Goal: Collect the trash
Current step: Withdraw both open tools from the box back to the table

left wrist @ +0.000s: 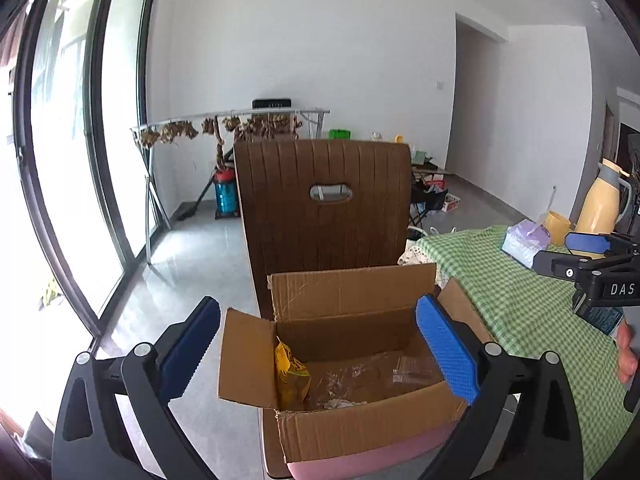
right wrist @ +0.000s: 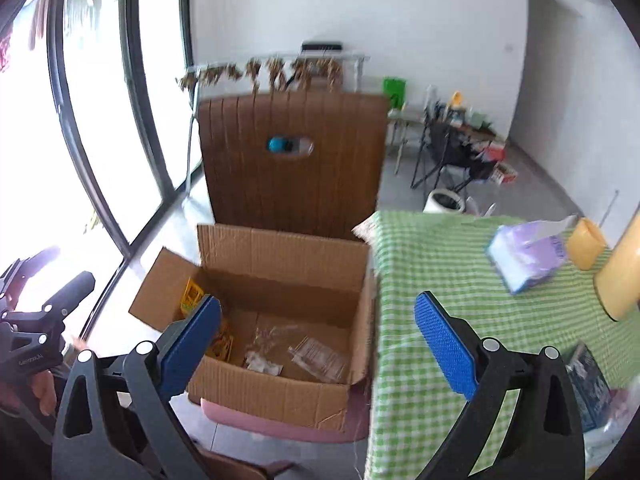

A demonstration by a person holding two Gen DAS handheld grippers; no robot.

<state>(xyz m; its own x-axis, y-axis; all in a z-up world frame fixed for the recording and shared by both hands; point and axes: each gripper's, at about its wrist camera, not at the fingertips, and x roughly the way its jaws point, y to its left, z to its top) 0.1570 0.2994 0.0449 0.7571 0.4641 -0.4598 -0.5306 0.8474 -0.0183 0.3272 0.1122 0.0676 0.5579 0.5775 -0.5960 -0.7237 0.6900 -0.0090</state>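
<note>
The left gripper (left wrist: pixel 318 352) hangs above the open cardboard box (left wrist: pixel 352 312), its blue pads spread wide with nothing between them. The right gripper (right wrist: pixel 318 346) is likewise spread and empty, hovering over the near edge where the box meets the bench (right wrist: pixel 460 280).

The box stands on a pink seat (right wrist: pixel 280 426) of a brown chair (left wrist: pixel 324 208), just beside the left edge of the bench, with its flaps folded outward. Inside it lies the collected trash: a yellow wrapper (left wrist: pixel 290 376) leaning against the left wall, a clear plastic bag (right wrist: pixel 320 356) on the floor of the box toward the right, and a small crumpled white scrap (right wrist: pixel 262 364) near the front wall.

The bench wears a green checked cloth. Toward its far right corner sit a purple tissue pack (right wrist: pixel 528 256), a small yellow cup (right wrist: pixel 586 244) just behind it, and a tall cream flask (left wrist: pixel 600 200) beside the cup. At the near right edge a dark blue packet (right wrist: pixel 590 388) lies on the cloth, partly hidden by the right gripper's frame; next to it is something pale and clear that is too blurred to make out.

In the left wrist view, a person's hand (left wrist: pixel 626 350) shows at the right edge under the other gripper's body.
</note>
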